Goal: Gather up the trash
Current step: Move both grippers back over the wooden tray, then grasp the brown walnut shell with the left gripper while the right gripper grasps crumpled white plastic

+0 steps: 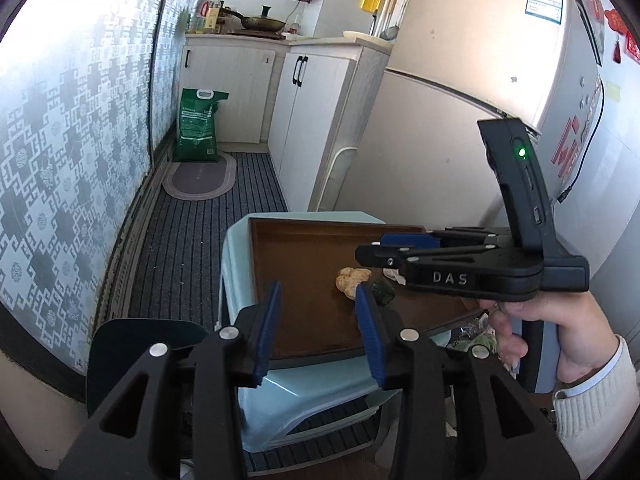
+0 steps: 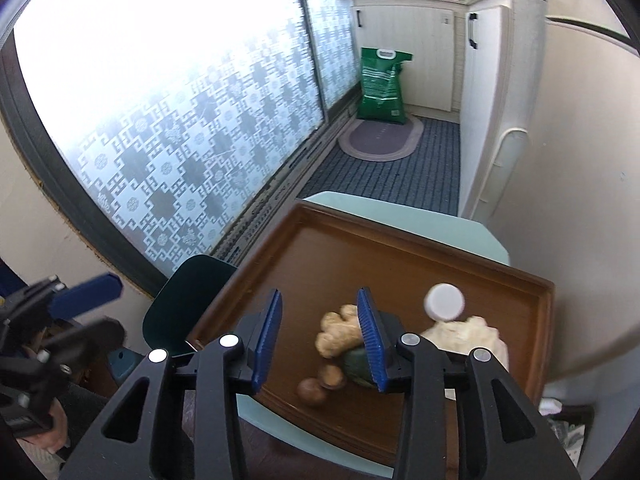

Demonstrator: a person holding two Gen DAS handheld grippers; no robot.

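Here, knobbly tan ginger (image 2: pixel 338 330) on tray (image 2: pixel 400 248).

Open brown tray (image 2: pixel 280 264) floor on left half; ginger (image 2: pixel 338 330), white cap (image 2: pixel 445 301) and crumpled paper (image 2: pixel 474 334) crowding right side.

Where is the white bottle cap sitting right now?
In the right wrist view, the white bottle cap lies on the brown tray toward its right rim, just above the crumpled white tissue and right of the ginger piece.

A green sack (image 2: pixel 382 84) stands against white cabinets (image 2: pixel 404 52), its base on an oval mat (image 2: pixel 380 140).
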